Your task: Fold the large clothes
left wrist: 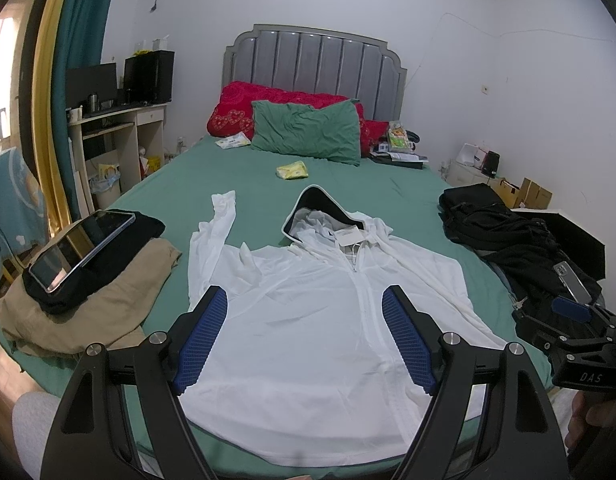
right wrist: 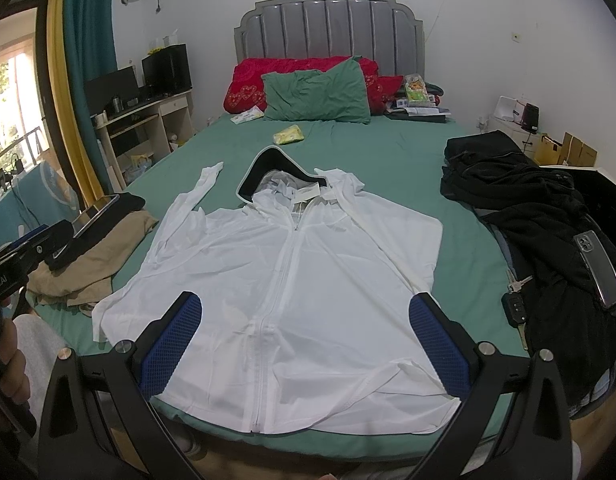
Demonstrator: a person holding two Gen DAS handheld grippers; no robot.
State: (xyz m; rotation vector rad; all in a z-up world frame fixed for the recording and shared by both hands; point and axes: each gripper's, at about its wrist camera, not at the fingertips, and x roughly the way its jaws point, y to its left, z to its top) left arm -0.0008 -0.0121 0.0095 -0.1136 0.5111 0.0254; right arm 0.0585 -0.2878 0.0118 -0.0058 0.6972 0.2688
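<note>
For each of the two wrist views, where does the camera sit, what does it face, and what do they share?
Left wrist: on the open left gripper at the bed's foot, facing the headboard over the white zip-up hooded jacket; the right gripper shows at its right edge.
Right wrist: on the open right gripper, same heading; the left gripper shows at its left edge.
Shared: jacket, green bedsheet, green pillow.

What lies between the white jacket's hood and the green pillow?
Mostly bare green sheet, plus one small yellow packet lying near the pillow, beyond the hood; both wrist views show it.
</note>
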